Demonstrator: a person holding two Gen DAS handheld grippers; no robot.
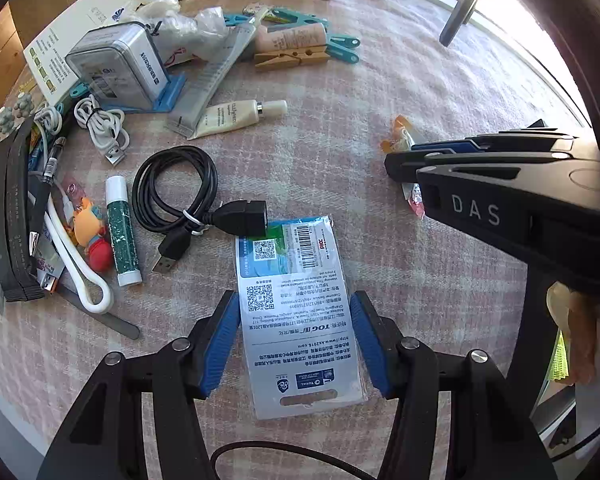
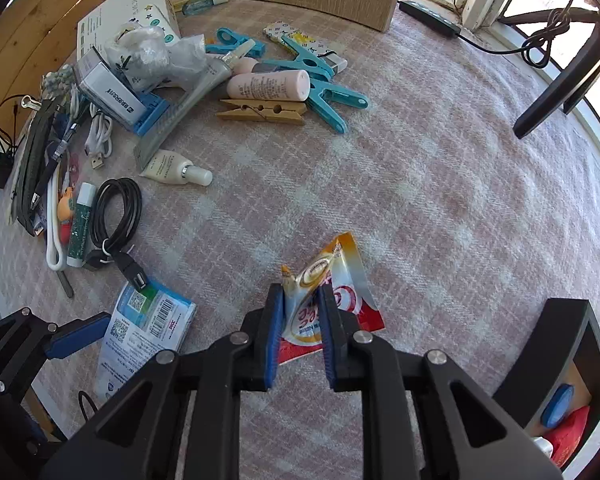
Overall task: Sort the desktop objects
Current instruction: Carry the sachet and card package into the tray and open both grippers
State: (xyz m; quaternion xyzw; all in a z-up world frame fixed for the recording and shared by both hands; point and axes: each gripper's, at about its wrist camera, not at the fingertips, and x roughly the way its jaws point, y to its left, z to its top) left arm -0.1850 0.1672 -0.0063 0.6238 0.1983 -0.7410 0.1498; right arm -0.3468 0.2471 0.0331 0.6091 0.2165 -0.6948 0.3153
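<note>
A: Right claw point(image 2: 300, 312) pinched narrow on the snack sachet point(image 2: 328, 280), near table point(image 2: 440, 200) centre. Thin film, could slide out.

B: Left claw point(image 1: 294, 340) wide, straddling the flat packet point(image 1: 296, 312). Black cable point(image 1: 180, 192) plug rests on its far edge, so it may drag.

Glossy plastic sachet point(image 2: 332, 280), woven tablecloth point(image 2: 440, 200)

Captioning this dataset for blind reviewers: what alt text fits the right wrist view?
The right tongs pinch an orange-and-red snack packet above a pink plaid tablecloth. At lower left, the open left tongs reach a silver printed package; cables, clothespins and tubes clutter the far left.
</note>
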